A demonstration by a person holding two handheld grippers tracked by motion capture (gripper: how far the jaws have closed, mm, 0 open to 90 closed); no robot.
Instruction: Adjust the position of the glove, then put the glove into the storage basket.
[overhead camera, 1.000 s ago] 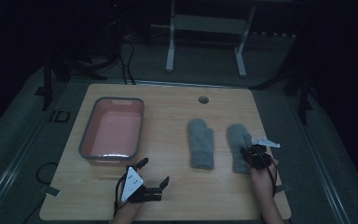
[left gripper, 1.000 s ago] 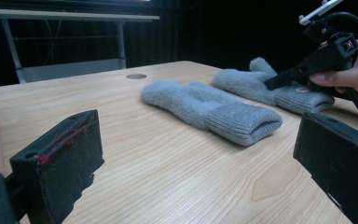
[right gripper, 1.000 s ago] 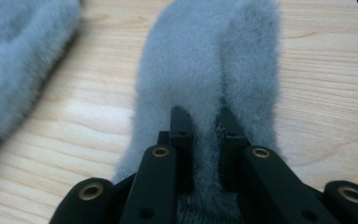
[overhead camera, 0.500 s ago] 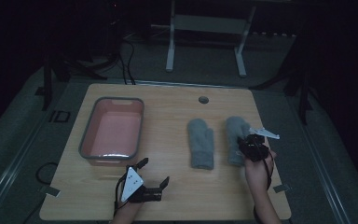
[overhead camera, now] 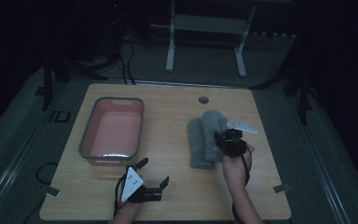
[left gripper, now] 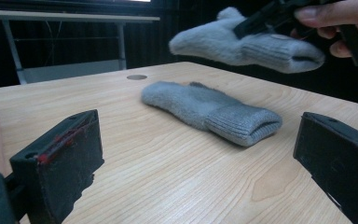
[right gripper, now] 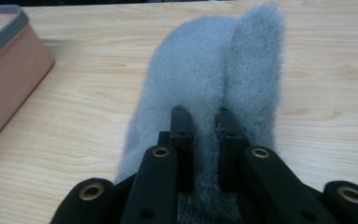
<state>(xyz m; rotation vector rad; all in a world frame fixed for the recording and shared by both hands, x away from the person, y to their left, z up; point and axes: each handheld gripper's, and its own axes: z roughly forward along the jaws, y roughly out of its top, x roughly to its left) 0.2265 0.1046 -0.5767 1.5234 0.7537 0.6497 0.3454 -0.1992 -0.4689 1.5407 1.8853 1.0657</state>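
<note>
Mitten point(right gripper: 205, 84) aloft in right tongs point(right gripper: 204, 135)

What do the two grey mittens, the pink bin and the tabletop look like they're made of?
Lifted mitten: looks like fuzzy fleece or brushed knit, with a soft nap and a ribbed cuff.
Mitten on the table: same grey fabric; its ribbed knit cuff is plain to see.
Pink bin: probably moulded plastic, smooth matte walls under a grey rim.
Tabletop: light wood grain, smooth; possibly laminate rather than solid wood.

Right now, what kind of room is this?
Probably a dim lab or workshop for recording handling tasks: a bare wooden table, metal stand legs on the floor behind it, and cables trailing there.
</note>
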